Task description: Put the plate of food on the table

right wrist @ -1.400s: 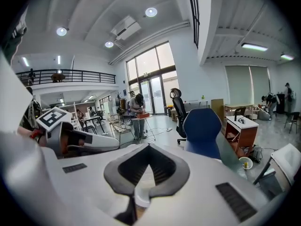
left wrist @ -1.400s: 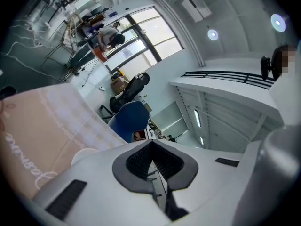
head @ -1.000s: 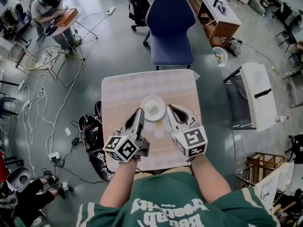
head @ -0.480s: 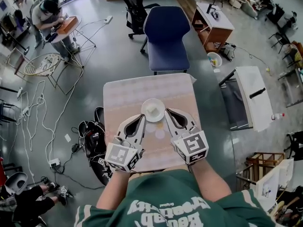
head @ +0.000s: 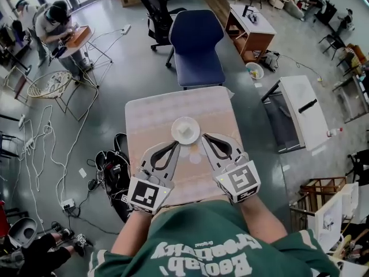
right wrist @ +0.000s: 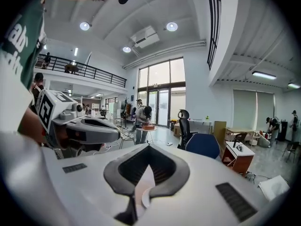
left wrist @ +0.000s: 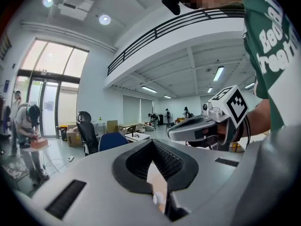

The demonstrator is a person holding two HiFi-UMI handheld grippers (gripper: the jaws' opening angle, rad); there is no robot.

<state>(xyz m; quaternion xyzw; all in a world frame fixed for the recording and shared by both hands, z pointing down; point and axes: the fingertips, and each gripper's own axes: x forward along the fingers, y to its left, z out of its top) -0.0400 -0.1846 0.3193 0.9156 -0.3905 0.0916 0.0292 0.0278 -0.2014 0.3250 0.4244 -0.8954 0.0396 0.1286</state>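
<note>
Showed plate of food (head: 185, 130) resting flat at mid tabletop (head: 150, 111). Held left gripper (head: 175, 145) and right gripper (head: 203, 137) both closed, empty, just beside its near rim, presumably because delivery looked finished.

The desk (head: 151, 111) is pale pinkish beige with a faint repeating pattern, perhaps checks. The plate (head: 179, 123) is white and the food (head: 185, 133) on it off-white. The left tongs (head: 176, 145) and right tongs (head: 204, 137) are light grey with black ribbed pads and black-and-white square markers. At 12 o'clock the chair (head: 196, 45) is navy. The floor (head: 109, 85) is glossy grey. The shirt (head: 202, 241) is green with white lettering.
</note>
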